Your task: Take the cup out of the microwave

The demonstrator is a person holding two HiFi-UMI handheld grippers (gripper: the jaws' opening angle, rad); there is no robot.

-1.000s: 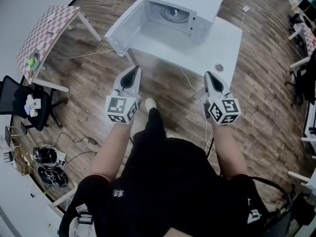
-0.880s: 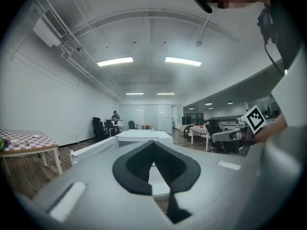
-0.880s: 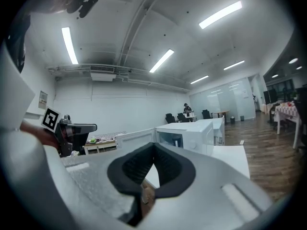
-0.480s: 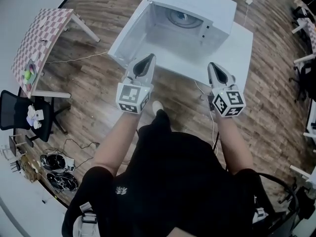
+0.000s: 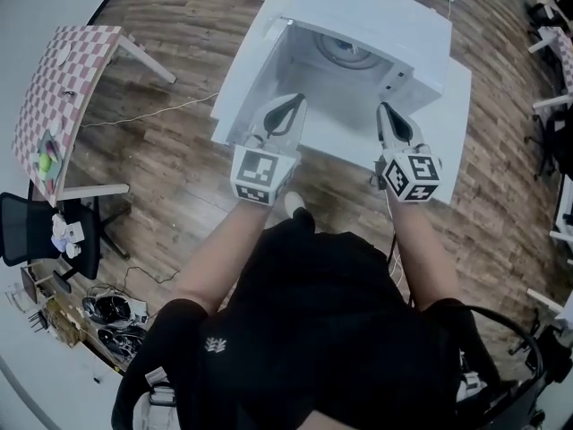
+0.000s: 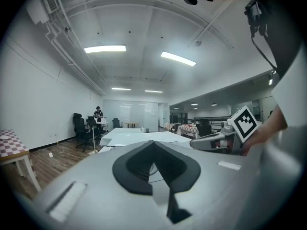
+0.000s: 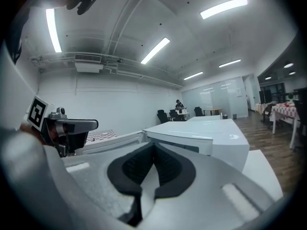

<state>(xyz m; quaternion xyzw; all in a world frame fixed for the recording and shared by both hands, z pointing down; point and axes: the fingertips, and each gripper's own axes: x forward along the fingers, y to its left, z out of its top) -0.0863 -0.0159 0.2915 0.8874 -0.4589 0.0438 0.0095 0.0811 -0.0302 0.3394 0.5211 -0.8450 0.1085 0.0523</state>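
Left tool (image 5: 291, 100), right tool (image 5: 388, 108) nearer open microwave (image 5: 376, 12), door (image 5: 243, 65) hanging left

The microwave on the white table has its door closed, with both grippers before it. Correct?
No: the head view shows the door of the microwave open. It stands on the white table, with the left gripper and right gripper before it.

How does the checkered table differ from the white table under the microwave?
The checkered table is red-and-white patterned; the white table is plain. The checkered table holds small items near one end; the white table carries the open microwave. Both stand on the wood floor.
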